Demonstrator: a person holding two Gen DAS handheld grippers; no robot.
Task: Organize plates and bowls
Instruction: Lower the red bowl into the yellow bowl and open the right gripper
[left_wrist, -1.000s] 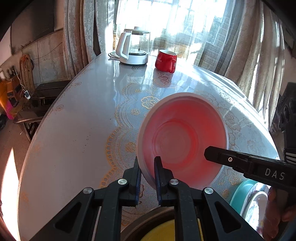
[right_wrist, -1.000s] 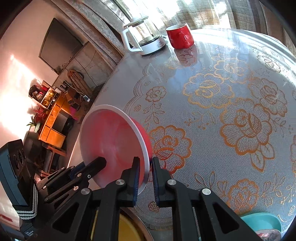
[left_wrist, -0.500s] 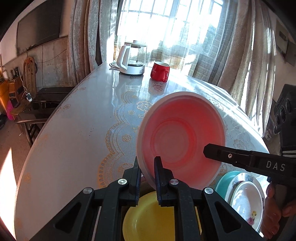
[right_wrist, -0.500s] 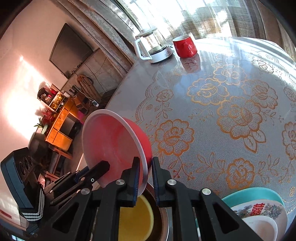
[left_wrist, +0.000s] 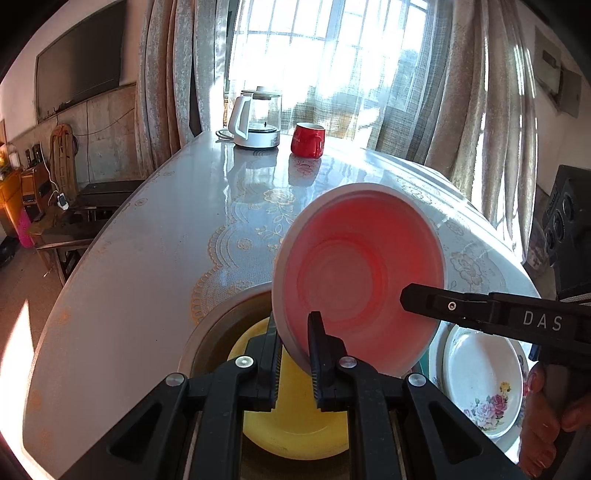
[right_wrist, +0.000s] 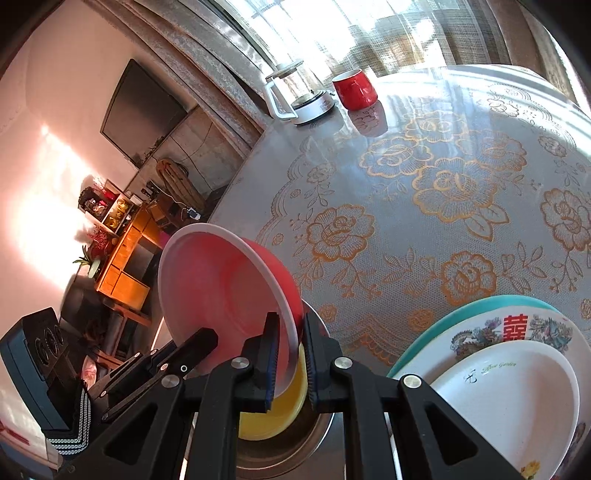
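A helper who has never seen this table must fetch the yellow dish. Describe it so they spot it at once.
Start at the round lace-patterned table and come to its near edge, where a metal basin sits. The yellow dish lies inside that basin, under the tilted red bowl. It is plain yellow, unlike the flowered white dishes stacked alongside.

Yellow plate (left_wrist: 295, 424) partly hidden behind left gripper (left_wrist: 293, 354) and red bowl (left_wrist: 358, 277). Steel basin (left_wrist: 218, 314) mostly covered, cut by lower edge. Teal plate (right_wrist: 461, 317) shows only rim under stacked plates. Small white plate (right_wrist: 517, 398) cut off at right wrist view's corner. Shelf items (right_wrist: 110, 210) too small to tell.
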